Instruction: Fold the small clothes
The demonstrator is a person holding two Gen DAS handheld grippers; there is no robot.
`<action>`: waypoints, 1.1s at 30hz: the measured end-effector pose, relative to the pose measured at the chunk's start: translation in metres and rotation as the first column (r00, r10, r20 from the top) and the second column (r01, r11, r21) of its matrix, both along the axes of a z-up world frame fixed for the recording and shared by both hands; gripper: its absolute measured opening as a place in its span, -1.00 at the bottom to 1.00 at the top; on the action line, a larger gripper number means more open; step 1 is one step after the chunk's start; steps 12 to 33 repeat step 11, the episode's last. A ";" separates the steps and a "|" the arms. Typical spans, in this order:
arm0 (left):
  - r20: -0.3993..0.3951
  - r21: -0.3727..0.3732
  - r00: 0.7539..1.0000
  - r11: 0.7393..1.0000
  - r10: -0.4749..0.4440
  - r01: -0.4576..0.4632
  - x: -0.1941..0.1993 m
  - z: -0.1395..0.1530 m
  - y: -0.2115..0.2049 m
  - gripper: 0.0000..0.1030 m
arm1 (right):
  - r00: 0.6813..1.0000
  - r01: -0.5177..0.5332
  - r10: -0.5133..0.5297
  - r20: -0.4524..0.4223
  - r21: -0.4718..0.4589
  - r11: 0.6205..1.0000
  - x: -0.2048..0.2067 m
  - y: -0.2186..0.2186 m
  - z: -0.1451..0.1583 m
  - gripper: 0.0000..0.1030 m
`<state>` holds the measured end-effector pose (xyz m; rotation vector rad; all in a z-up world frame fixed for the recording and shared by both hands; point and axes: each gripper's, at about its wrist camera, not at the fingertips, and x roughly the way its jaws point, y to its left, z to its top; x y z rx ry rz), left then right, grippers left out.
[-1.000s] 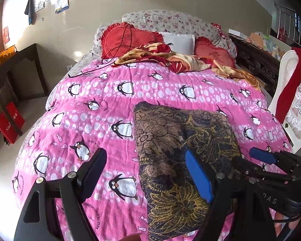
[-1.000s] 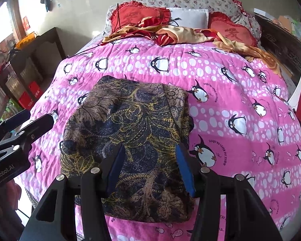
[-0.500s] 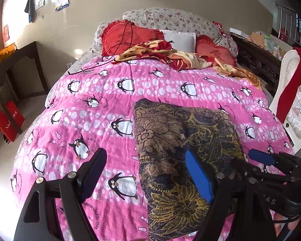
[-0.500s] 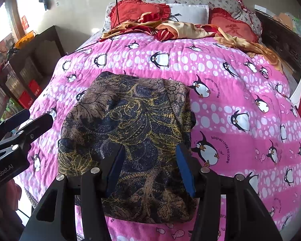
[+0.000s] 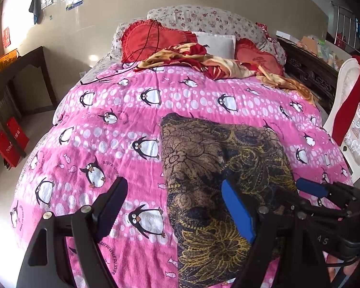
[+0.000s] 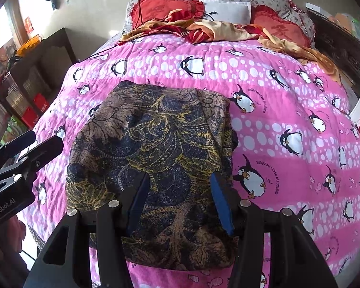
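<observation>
- My left fingers (image 5: 174, 206) are spread wide, nothing between them; they hang above the bed, apart from the cloth.
- Left-hand finger of that pair sits over bare pink blanket (image 5: 122, 129); the one with the blue pad (image 5: 237, 212) sits over the near left part of the folded garment (image 5: 218, 175).
- My right fingers (image 6: 177, 200) are spread about halfway, empty; I see no pad pressing on fabric.
- Both right fingers are over the near half of the garment (image 6: 156, 148), its near edge just below them, its far edge ahead of the tips.
- Garment: dark navy with gold and tan floral print, folded into a rough rectangle, lying flat on the penguin blanket, toward the foot of the bed.
- From the right camera, my left fingers show to the left of the garment, tips close to its left edge; whether they touch I cannot tell.
- From the left camera, the right fingers come in beyond the blue pad, over the garment's right side.
- Far ahead of both pairs: red heart pillows (image 5: 153, 39), a white pillow (image 5: 216, 44), a crumpled red-and-yellow cloth (image 5: 204, 58) at the head of the bed.
- Left of my left fingers, off the bed: a dark wooden desk (image 5: 24, 72), red bags (image 5: 10, 141) on the floor.
- Right of my fingers: a white chair (image 5: 343, 96) draped in red.
</observation>
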<state>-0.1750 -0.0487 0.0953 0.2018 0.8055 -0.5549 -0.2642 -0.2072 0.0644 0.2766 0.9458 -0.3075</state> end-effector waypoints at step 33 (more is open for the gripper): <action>-0.004 -0.009 1.000 1.000 -0.005 0.005 0.005 -0.006 -0.001 0.63 | 1.000 -0.003 0.003 -0.013 0.007 1.000 0.004 -0.003 -0.005 -0.11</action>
